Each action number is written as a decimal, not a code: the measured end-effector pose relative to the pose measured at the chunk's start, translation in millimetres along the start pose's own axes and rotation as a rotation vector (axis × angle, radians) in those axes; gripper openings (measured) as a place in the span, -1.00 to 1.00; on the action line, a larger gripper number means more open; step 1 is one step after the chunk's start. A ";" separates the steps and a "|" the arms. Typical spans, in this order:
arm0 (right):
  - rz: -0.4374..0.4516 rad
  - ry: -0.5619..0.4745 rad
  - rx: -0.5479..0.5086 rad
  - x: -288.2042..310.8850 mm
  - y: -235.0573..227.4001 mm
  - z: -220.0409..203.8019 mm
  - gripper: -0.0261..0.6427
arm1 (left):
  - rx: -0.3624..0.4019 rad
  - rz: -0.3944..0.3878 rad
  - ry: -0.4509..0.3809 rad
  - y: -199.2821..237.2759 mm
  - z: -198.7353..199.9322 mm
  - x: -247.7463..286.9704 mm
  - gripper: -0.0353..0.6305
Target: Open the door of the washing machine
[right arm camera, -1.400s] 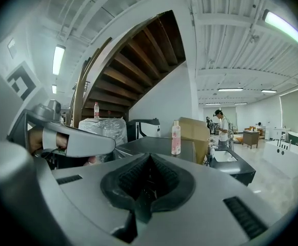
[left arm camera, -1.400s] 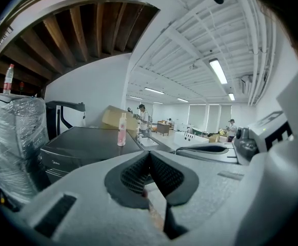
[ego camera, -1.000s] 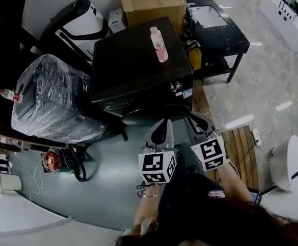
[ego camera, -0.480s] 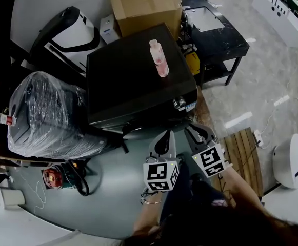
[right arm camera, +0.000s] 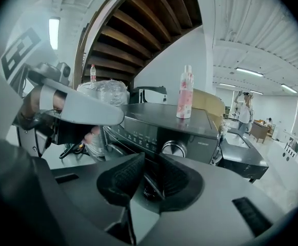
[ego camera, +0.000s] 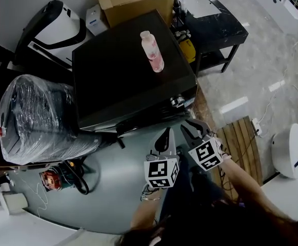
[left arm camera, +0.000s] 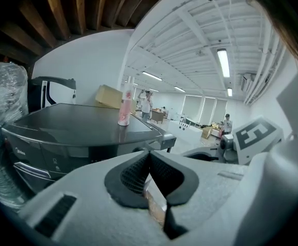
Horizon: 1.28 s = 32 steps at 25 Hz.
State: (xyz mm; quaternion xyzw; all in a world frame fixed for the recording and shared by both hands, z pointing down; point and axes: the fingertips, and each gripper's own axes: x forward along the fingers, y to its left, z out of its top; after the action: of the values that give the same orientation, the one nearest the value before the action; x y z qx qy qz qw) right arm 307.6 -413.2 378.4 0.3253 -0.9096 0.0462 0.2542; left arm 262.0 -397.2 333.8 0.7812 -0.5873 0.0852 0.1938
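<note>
Crowding the washing machine (ego camera: 128,76) on nearly every side are a bulky appliance wrapped in crinkled clear plastic (ego camera: 36,117) to its left, a cardboard box (ego camera: 133,1) behind it and a low black table (ego camera: 213,27) to its right. A slatted wooden panel (ego camera: 238,142) lies on the floor near the person's right arm. A pink bottle (ego camera: 152,51) stands upright on the machine's flat, dark, glossy top.

The machine's front faces the person; its control strip with a round metal knob (right arm camera: 173,148) runs under the top edge. The door below it is mostly hidden in the head view and shows only as a dark curved shape through the right gripper's jaws.

Both grippers are held side by side just before the machine's front right corner, apart from it, pointing at it and tipped slightly down. The left gripper (ego camera: 165,133) has its ribbed black pads pressed tip to tip with nothing between them. The right gripper (ego camera: 194,127) has its jaws parted; they have just been opening, and no object sits between them. Each grey moulded gripper carries a white cube with black square markers.
</note>
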 end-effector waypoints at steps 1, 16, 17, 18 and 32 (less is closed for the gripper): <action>0.004 0.009 -0.004 4.9 -0.9 -4.0 -0.75 | -0.002 -0.004 0.006 1.5 -2.7 4.5 -0.86; 0.034 0.132 -0.056 69.1 -13.6 -67.9 -0.72 | -0.021 -0.043 0.065 21.7 -49.6 58.0 -0.86; 0.038 0.140 -0.062 72.7 -13.5 -72.0 -0.71 | -0.023 -0.043 0.066 23.3 -52.1 61.0 -0.86; 0.042 0.146 -0.069 76.4 -13.4 -76.1 -0.71 | -0.023 -0.042 0.068 24.9 -54.9 63.9 -0.86; 0.069 0.263 -0.111 130.0 -15.5 -137.6 -0.69 | -0.021 -0.044 0.141 49.2 -96.8 88.9 -0.86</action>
State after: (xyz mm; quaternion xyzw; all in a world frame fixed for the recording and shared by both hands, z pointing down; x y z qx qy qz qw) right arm 291.0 -464.9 560.3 0.2705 -0.8803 0.0468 0.3870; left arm 250.7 -448.3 463.9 0.7840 -0.5556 0.1295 0.2449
